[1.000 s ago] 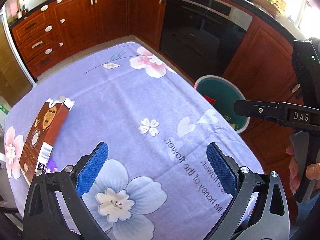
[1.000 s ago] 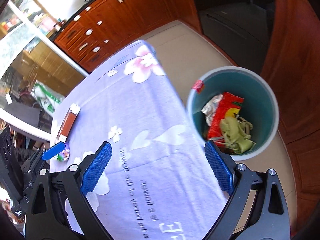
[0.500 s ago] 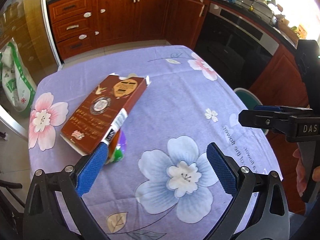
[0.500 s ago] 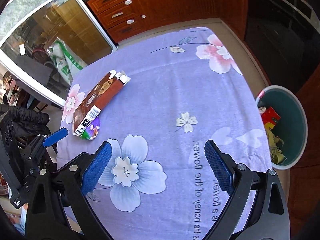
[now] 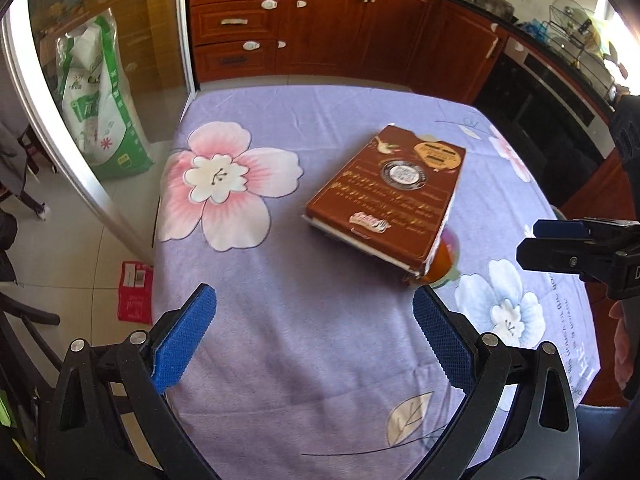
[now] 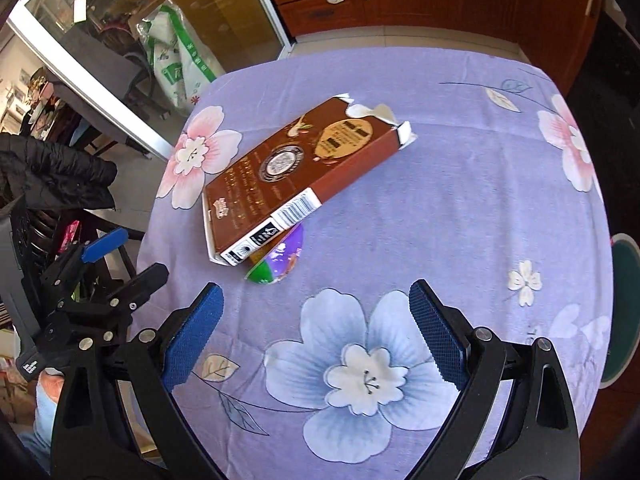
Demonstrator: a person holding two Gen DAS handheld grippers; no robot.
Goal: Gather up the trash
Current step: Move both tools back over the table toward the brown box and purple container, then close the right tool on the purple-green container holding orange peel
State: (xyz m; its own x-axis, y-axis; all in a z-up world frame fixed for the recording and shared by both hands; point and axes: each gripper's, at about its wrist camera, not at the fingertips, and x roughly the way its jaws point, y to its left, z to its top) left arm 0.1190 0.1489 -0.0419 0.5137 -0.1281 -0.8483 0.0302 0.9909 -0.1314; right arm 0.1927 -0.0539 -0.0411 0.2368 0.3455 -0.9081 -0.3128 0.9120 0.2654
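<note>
A torn-open brown cardboard box (image 5: 390,194) (image 6: 296,176) lies flat on the purple flowered tablecloth (image 5: 320,340) (image 6: 460,200). A small purple, green and orange wrapper (image 6: 278,260) (image 5: 442,260) pokes out from under its near corner. My left gripper (image 5: 316,344) is open above the near cloth, short of the box, with nothing between its blue pads. My right gripper (image 6: 316,336) is open too, over a blue flower print, just in front of the wrapper. Each gripper appears at the edge of the other's view.
The green trash bin (image 6: 622,308) stands on the floor beyond the table's right edge, mostly cut off. Brown kitchen cabinets (image 5: 320,20) and an oven (image 5: 552,104) line the far side. A glass sliding door (image 5: 80,80), a green-white sack (image 5: 104,100) and a red packet on the floor (image 5: 136,298) are to the left.
Both grippers have swung left, away from the bin and toward the box; the box and wrapper now sit centrally in both views. Both stay open.
</note>
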